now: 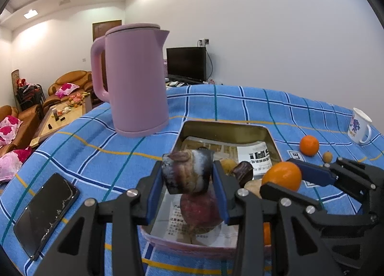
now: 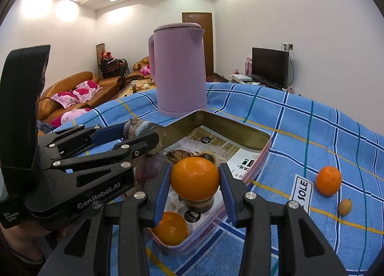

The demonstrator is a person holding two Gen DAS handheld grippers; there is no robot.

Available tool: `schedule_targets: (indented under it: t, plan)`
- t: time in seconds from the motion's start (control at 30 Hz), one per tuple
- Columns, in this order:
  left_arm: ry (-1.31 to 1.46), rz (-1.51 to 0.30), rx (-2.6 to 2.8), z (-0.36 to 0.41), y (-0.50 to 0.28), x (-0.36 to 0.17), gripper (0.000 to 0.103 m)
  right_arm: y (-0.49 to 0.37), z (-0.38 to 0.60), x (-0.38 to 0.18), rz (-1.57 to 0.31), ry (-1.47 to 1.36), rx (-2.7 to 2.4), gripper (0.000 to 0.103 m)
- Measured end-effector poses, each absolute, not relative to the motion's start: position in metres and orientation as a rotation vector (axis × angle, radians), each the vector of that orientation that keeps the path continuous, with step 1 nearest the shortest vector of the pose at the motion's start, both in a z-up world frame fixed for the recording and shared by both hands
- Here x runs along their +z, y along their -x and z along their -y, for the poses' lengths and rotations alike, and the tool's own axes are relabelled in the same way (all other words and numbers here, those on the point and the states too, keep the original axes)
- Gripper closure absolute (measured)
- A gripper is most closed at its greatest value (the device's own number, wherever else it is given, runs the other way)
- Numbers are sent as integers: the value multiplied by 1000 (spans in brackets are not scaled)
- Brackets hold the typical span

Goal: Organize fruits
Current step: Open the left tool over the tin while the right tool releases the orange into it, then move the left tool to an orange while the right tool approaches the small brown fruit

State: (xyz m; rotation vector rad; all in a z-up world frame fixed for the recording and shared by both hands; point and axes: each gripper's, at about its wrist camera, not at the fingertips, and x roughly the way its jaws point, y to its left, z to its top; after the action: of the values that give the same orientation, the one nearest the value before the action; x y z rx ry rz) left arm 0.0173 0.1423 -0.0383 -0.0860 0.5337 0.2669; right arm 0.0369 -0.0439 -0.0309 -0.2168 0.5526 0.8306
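A pink metal tin [image 1: 225, 127] [image 2: 240, 136] lined with printed paper sits on the blue checked cloth. My left gripper [image 1: 188, 175] is shut on a dark purple mottled fruit [image 1: 187, 171] above the tin; this fruit also shows in the right wrist view [image 2: 135, 128]. My right gripper [image 2: 195, 180] is shut on an orange [image 2: 195, 178] over the tin's near end; the orange also shows in the left wrist view [image 1: 282, 175]. Inside the tin lie a reddish fruit [image 1: 200, 208], another orange [image 2: 171, 228] and several brown fruits [image 1: 243, 171]. A loose orange [image 2: 328, 180] and a small yellow fruit [image 2: 345, 207] lie on the cloth.
A pink kettle [image 1: 134, 79] stands behind the tin. A phone [image 1: 45, 213] lies at the cloth's left. A white mug [image 1: 360, 128] stands at the far right. A "SOLE" label [image 2: 301, 194] lies beside the tin. Sofas and a TV are beyond the table.
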Motion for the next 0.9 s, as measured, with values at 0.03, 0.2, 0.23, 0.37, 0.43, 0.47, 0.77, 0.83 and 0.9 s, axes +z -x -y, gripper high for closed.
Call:
schedule_targets:
  t: [0.03, 0.2, 0.23, 0.37, 0.43, 0.47, 0.77, 0.83, 0.9]
  plan:
    - [87, -539, 263, -143, -18, -39, 61, -37, 44, -31, -558, 217, 834, 60]
    - [81, -538, 258, -142, -16, -39, 61, -39, 45, -33, -585, 213, 855, 60]
    - [80, -541, 259, -142, -16, -39, 60, -39, 44, -33, -590, 212, 860, 60]
    - [95, -546, 252, -143, -15, -39, 50, -43, 47, -35, -612, 193, 862, 59]
    - [106, -529, 238, -144, -12, -38, 48, -44, 50, -34, -609, 175, 867, 54]
    - [112, -526, 237, -144, -10, -37, 43, -44, 51, -34, -606, 171, 864, 49]
    - [113, -518, 244, -139, -8, -35, 29, -43, 65, -29, -570, 153, 827, 40]
    - [108, -514, 243, -135, -8, -32, 26, -42, 71, -26, -563, 155, 812, 39]
    - [112, -508, 233, -132, -8, -28, 25, -43, 81, -21, -557, 155, 796, 39]
